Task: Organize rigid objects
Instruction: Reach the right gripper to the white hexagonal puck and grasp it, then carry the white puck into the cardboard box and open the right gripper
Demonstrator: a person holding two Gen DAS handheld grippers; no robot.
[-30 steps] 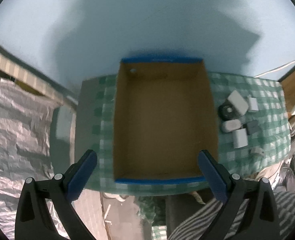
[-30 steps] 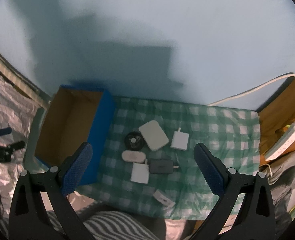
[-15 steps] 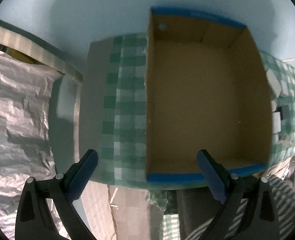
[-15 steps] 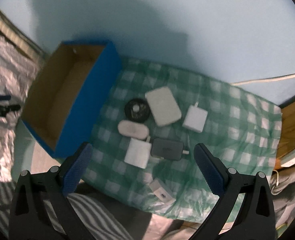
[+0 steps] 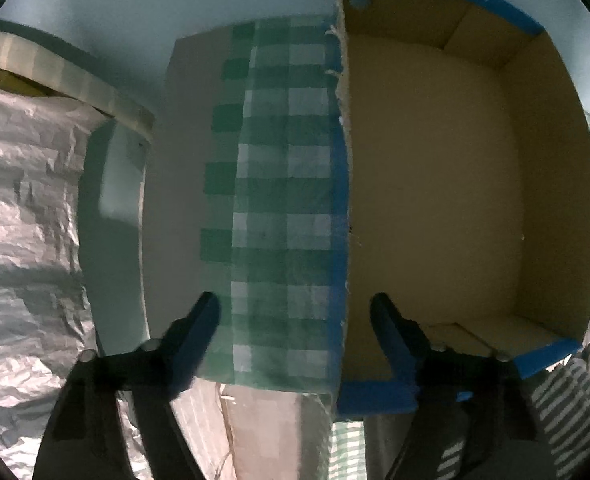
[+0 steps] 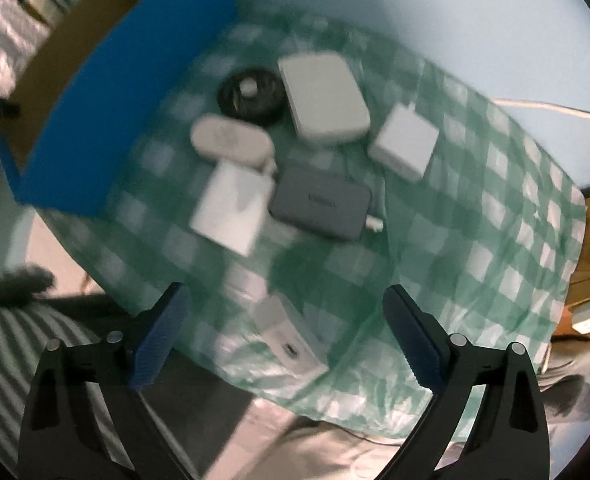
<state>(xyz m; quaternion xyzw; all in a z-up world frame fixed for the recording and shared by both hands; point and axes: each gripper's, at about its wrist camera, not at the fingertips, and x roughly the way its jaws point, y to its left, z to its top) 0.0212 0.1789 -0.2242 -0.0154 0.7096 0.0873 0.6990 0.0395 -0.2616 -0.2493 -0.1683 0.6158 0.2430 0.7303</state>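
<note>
Left wrist view: the left gripper (image 5: pixel 295 312) hangs with its blue fingers spread wide and holding nothing, straddling the near left wall of an open cardboard box (image 5: pixel 435 184) edged in blue. The box sits on a green checked cloth (image 5: pixel 283 200), and its brown floor shows bare; no object can be seen inside it.

Right wrist view: the right gripper (image 6: pixel 283 304) is likewise opened wide and empty, poised above a cluster of small electronics on the cloth beside the box. A white flat case (image 6: pixel 323 96), a black round disc (image 6: pixel 251 92), a white oval case (image 6: pixel 231 142), two white chargers (image 6: pixel 231 208) (image 6: pixel 403 148) and a grey adapter (image 6: pixel 321 202) lie close together, some touching. A smaller white plug (image 6: pixel 291 344) lies apart, nearest the fingers and roughly between them. The frame is blurred, so finer detail cannot be read.

By these pictures the sorting has hardly begun: all seven pieces appear to remain on the cloth and nothing is boxed. The near white plug looks the likeliest first pick.
</note>
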